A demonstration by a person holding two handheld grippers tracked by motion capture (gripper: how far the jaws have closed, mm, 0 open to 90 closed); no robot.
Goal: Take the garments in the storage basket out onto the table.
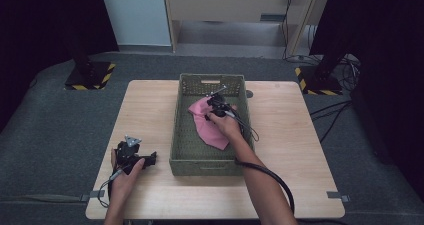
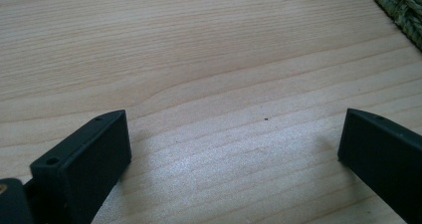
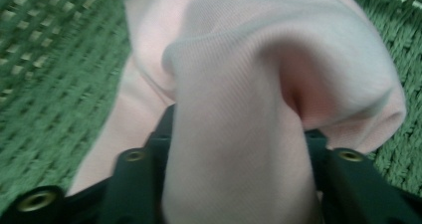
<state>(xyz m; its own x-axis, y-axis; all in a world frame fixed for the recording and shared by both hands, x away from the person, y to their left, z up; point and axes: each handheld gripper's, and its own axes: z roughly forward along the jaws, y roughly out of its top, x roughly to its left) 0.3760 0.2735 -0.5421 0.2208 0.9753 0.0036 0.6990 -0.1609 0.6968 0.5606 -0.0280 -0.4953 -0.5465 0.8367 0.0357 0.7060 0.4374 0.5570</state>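
- Two tools are at work over a pale wooden bench (image 1: 280, 150), one in each of the person's hands.
- The right tool (image 1: 216, 105) is down inside a green woven crate (image 1: 178, 150) that stands at the middle of the bench, its far end reaching toward the far edge.
- A pink cloth (image 1: 212, 132) lies on the crate's floor, running from the middle of the crate toward its right wall and near end.
- In the right gripper view, a thick fold of the pink cloth (image 3: 239, 149) stands bunched between the two black jaws, which press on it from both sides; the right tool (image 3: 239, 184) is gripping the cloth.
- The crate's green mesh floor (image 3: 54, 84) shows around the cloth in that view, which is somewhat blurred.
- The left tool (image 1: 145, 160) rests near the bench's near left corner, just left of the crate and apart from it, with a grey three-cornered plate (image 1: 132, 140) on top.
- In the left gripper view, the left tool (image 2: 234, 139) has its jaws spread wide over bare wood with nothing between them; a corner of the crate (image 2: 400, 7) shows at the upper right.
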